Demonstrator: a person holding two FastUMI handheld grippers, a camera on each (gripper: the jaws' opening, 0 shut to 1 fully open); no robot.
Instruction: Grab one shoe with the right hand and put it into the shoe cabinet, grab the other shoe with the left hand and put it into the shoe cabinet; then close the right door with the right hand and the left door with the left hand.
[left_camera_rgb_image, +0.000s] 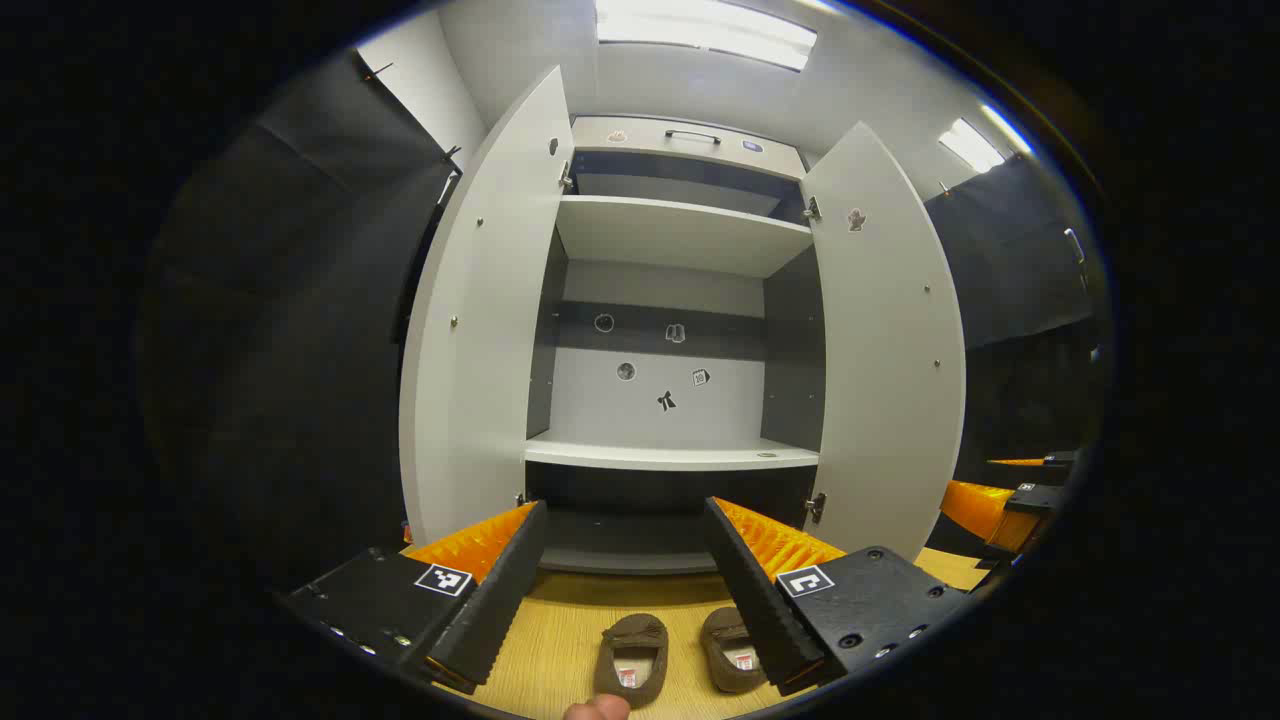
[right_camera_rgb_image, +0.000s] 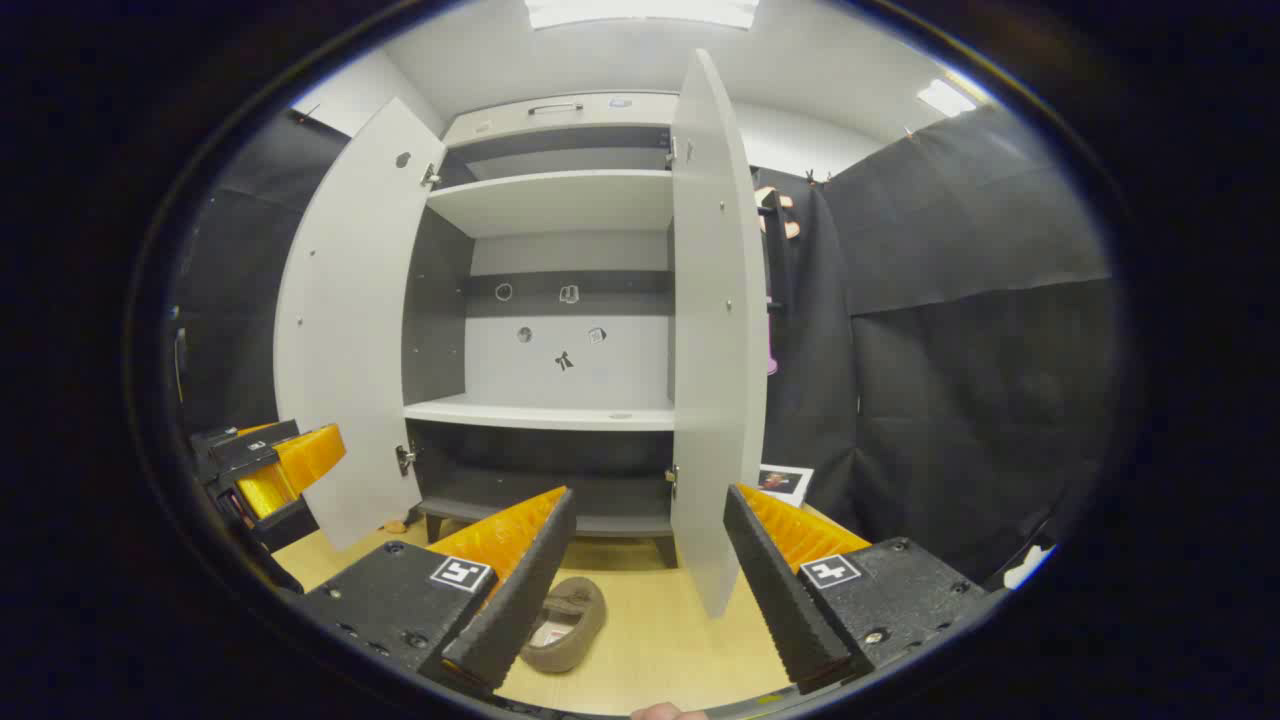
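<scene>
Shoes (left_camera_rgb_image: 680, 655) side by side on floor (left_camera_rgb_image: 560, 640) before open shoe cabinet (left_camera_rgb_image: 670, 455).

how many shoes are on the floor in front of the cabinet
2. In the left gripper view, one shoe lies on the wooden floor between the jaws; the other shoe lies just right of it, partly behind the right jaw. None are visible inside the cabinet.

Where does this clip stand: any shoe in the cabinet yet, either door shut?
Nothing looks done. Both brown shoes, one and the other, sit on the wooden floor before the cabinet's bare shelf. The left door and right door stand open. The left gripper and right gripper are open, holding nothing. Everything remains.
</scene>
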